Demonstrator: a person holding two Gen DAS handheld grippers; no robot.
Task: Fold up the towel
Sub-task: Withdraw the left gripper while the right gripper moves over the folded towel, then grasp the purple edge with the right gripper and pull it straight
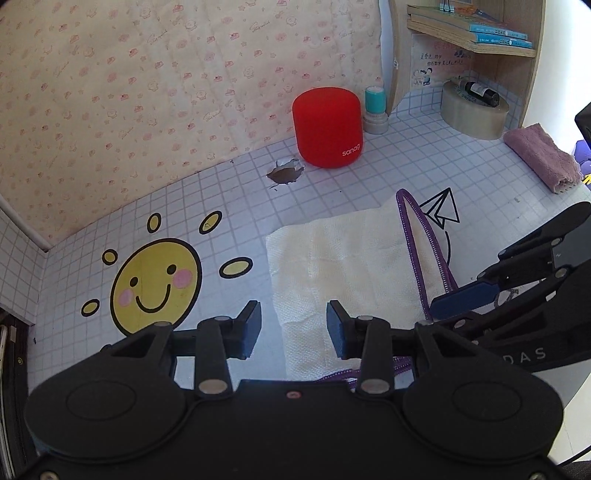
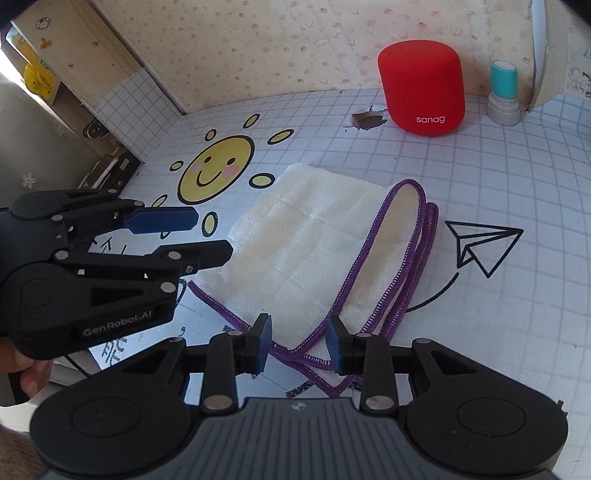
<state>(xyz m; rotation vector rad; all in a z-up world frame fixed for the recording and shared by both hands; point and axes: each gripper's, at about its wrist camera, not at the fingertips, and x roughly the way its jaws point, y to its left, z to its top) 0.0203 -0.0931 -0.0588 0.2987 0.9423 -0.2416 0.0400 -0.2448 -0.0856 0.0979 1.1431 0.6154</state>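
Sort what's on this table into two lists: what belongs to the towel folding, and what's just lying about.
For the job:
cream towel, already folded over, purple hems stacked on one side
left gripper, open
right gripper, open

Lying about:
red speaker
teal stamp
purple cloth
tape roll with a small bottle on it
books on the shelf

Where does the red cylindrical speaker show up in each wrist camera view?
Left wrist: red cylindrical speaker stands upper centre, beyond the cream towel.
Right wrist: the speaker stands upper right.
Shared landmark: torn hole in the grid table cover, just left of its base.
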